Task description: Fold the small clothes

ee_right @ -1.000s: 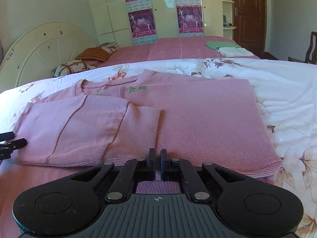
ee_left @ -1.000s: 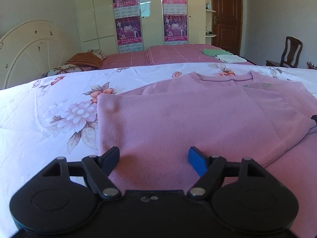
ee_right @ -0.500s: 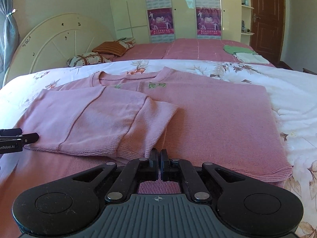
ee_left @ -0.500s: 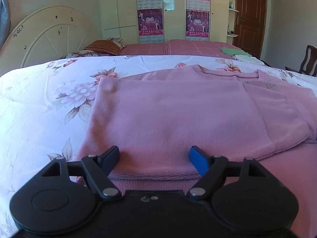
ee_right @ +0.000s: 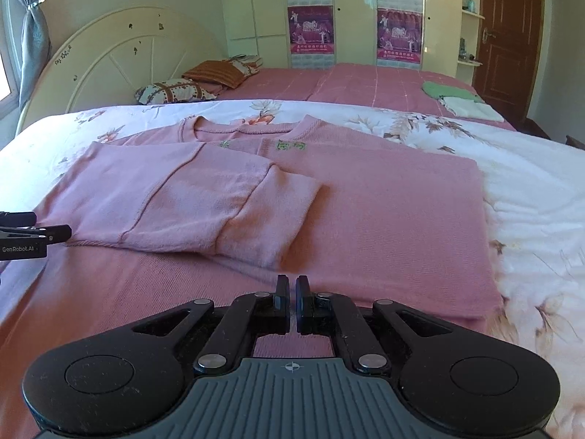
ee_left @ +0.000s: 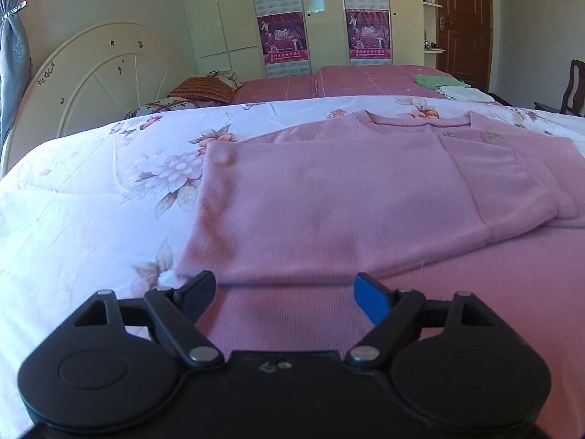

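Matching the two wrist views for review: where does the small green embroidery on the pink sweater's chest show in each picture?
Left wrist: green embroidery at upper right, below the pink sweater's neckline.
Right wrist: green embroidery just above centre, right of the folded sleeve.
Shared landmark: green folded cloth on the far pink bed.

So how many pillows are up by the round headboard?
2. A striped orange-brown pillow lies on the pink bed, and a patterned pillow sits in front of it, nearer the white headboard. More could be hidden behind the flowered quilt.
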Demonstrator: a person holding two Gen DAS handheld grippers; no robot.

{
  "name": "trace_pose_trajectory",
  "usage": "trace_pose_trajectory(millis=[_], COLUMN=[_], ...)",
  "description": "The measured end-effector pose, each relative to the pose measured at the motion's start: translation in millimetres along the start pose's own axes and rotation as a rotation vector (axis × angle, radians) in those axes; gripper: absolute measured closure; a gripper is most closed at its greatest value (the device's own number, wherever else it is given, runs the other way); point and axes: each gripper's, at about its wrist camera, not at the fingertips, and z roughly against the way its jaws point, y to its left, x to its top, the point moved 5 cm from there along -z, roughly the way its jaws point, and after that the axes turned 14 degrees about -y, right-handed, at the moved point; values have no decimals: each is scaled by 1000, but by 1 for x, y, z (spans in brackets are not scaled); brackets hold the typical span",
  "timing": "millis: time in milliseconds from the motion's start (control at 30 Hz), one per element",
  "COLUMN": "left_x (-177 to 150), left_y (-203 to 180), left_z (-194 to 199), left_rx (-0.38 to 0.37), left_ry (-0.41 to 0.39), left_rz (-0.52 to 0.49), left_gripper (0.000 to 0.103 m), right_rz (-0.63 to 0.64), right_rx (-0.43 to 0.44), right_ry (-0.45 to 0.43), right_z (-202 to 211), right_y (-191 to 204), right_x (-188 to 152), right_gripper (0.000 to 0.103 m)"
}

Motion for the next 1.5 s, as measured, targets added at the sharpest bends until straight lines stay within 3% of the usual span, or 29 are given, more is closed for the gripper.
trace_pose_trajectory(millis=[100, 133, 167, 200, 233, 367, 433, 633, 767, 900, 933, 1033, 1100, 1233, 1333, 1433, 1500], left_x=[-30, -43, -55, -67, -79, -110, -119, -131, -133, -131, -130, -127, -125, -129, -134, -140, -136], left_y=[23, 32, 41, 50, 60, 89, 98, 109, 107, 99, 99, 94, 91, 82, 95, 104, 99], left_z=[47, 63, 79, 95, 111, 167, 186, 213, 211, 199, 196, 187, 186, 192, 187, 178, 178], left_rx=[-19, -26, -31, -34, -38, -80, -108, -262, -406, -445, -452, -466, -475, -580, -556, -523, -501], left_ry=[18, 38, 55, 70, 77, 108, 125, 140, 172, 168, 169, 165, 167, 187, 187, 177, 164], left_rz=[4, 9, 10, 10, 14, 90, 146, 389, 548, 591, 605, 611, 590, 554, 619, 723, 701], left_gripper=[23, 23, 24, 24, 24, 24, 27, 27, 27, 28, 28, 29, 30, 38, 56, 63, 63], right_rz=[-90, -139, -179, -212, -229, -368, -446, -658, -729, -769, -777, -797, -844, -837, -798, -874, -869], right_rx=[10, 9, -8, -38, -53, -59, -63, -31, 38, 61, 55, 57, 80, 140, 182, 166, 160], right_ry=[-3, 13, 20, 10, -18, 17, 31, 7, -1, -13, -16, -15, -22, 3, 25, 11, 26], right_z=[54, 70, 86, 108, 129, 197, 223, 270, 270, 259, 255, 240, 237, 245, 256, 256, 251], right_y=[-21, -29, -37, -44, -49, -60, -63, -60, -51, -55, -58, -69, -76, -72, -63, -71, -70], right_x=[-22, -32, -42, -52, -61, -97, -113, -141, -147, -143, -140, -138, -142, -148, -155, -160, -159], right_gripper=[101, 92, 73, 28, 21, 22, 33, 39, 39, 41, 49, 62, 62, 62, 62, 70, 78])
